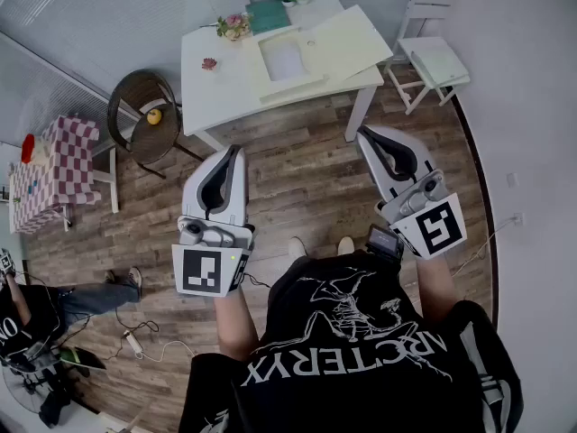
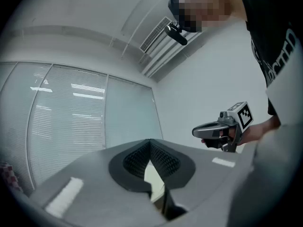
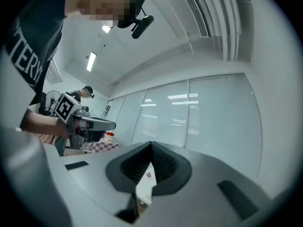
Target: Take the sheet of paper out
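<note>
A white sheet of paper lies inside an open cream folder on the white table at the far end of the room. Both grippers are held in the air well short of the table, pointing towards it. My left gripper is shut with nothing in it; in its own view the jaws meet at the tip. My right gripper is shut and empty too, its jaws touching. Each gripper shows in the other's view: the right gripper and the left gripper.
A round dark chair holding a yellow fruit stands left of the table, a white chair to its right. A checkered small table stands at the left. Flowers and a green book sit on the table. Another person sits lower left.
</note>
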### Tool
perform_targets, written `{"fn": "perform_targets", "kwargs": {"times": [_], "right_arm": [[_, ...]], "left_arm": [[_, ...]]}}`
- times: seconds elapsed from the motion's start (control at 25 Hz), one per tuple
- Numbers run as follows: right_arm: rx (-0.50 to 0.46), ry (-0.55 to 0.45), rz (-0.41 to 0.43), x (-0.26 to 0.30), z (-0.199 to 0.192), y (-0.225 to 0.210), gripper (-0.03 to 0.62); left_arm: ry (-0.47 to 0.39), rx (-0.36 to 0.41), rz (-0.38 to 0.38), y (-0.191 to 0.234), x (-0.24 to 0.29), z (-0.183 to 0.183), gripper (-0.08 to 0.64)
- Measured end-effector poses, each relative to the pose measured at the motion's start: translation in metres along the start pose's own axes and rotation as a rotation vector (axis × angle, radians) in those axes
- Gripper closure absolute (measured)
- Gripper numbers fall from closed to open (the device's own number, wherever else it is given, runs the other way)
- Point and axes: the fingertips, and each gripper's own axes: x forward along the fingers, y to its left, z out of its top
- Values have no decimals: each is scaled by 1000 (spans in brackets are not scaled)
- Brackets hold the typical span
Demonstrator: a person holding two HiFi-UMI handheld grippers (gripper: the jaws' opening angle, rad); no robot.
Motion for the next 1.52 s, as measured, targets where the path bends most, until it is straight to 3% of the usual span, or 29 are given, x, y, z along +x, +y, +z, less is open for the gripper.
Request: {"fn": "perform_targets", "kwargs": {"times": [0.4, 0.76, 0.92, 1.28, 1.52], "right_arm": [[18, -30, -26, 2, 8, -9, 581], [-22, -36, 5, 5, 6, -10, 580], [25, -54, 17, 0, 5, -19, 580], [23, -45, 56, -13, -17, -48, 580], [-2, -30, 91, 25, -43, -62, 571]], "left_arm": [[37, 18, -4, -12, 4, -5, 549], [86, 59, 8, -20, 13, -10, 549], [90, 37, 31, -23, 20, -11, 549], [94, 43, 87, -45, 39, -19, 549], [104, 40, 89, -22, 73, -41, 548]]}}
